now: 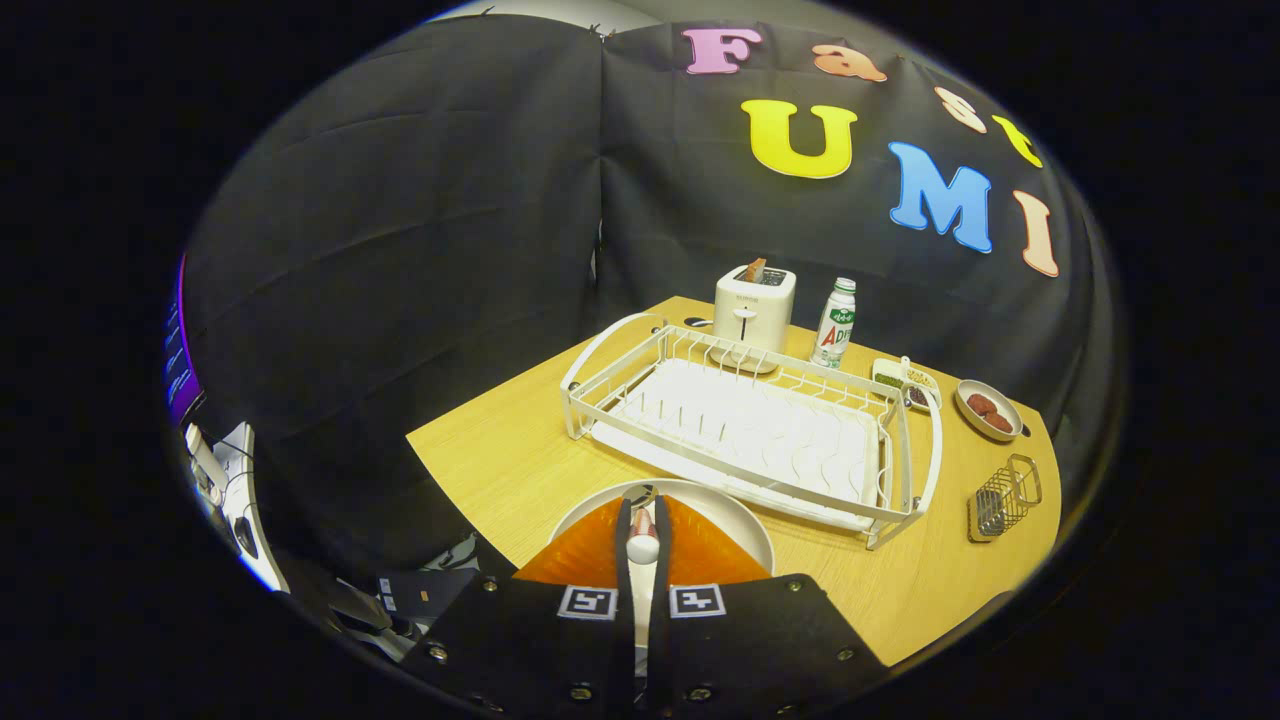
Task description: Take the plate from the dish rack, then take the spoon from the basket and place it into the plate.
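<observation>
A white plate [742, 522] lies flat on the wooden table [500, 460], just in front of the white dish rack [750, 430], whose slots are empty. My gripper [642, 508] hovers over the plate, its orange fingers [590, 555] nearly together and shut on a spoon [643, 545]. The spoon stands in the narrow gap between them: a white and red handle piece near me, and a metallic end poking out ahead over the plate's far rim. Whether the spoon touches the plate is hidden. The small wire basket [1005, 495] lies to the right of the rack.
Behind the rack stand a white toaster [755, 305] with toast in it and a white bottle [835, 322]. A small tray [905, 380] and a dish of red pieces [988, 410] sit at the rack's far right. The table's left edge drops off close by.
</observation>
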Demonstrator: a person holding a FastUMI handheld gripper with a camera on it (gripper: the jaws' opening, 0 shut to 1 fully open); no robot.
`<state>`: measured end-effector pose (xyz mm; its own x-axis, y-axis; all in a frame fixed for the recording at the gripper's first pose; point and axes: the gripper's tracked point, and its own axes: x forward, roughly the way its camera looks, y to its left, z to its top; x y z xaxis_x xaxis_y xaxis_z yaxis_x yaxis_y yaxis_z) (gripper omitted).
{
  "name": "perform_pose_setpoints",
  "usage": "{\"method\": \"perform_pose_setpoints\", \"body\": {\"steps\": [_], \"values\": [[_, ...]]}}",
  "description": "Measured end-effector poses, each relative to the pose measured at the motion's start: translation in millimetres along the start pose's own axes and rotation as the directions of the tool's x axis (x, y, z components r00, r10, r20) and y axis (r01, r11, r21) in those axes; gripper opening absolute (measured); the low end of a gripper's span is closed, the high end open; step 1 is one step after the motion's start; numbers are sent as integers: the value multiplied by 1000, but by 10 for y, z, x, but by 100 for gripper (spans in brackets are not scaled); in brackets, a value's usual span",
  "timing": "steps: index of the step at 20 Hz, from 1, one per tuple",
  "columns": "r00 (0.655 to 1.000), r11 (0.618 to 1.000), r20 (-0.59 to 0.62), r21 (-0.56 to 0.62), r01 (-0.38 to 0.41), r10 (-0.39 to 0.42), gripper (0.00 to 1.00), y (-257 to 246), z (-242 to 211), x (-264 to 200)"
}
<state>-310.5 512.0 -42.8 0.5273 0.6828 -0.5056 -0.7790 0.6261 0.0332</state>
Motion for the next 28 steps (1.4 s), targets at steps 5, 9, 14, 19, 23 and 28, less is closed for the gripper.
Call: {"method": "perform_pose_setpoints", "body": {"steps": [5,9,14,19,23,28], "values": [[999,1000,-39,22,-7,8,5,-13,-97,74],[999,1000,-44,7,16,-16,7,-78,-114,87],[1000,1000,-29,24,6,-5,11,-65,-62,128],[1000,1000,-22,8,8,-8,13,-88,-7,167],[999,1000,-28,-2,28,-28,15,-155,-3,190],[998,998,-9,-17,60,-61,19,-269,109,192]]}}
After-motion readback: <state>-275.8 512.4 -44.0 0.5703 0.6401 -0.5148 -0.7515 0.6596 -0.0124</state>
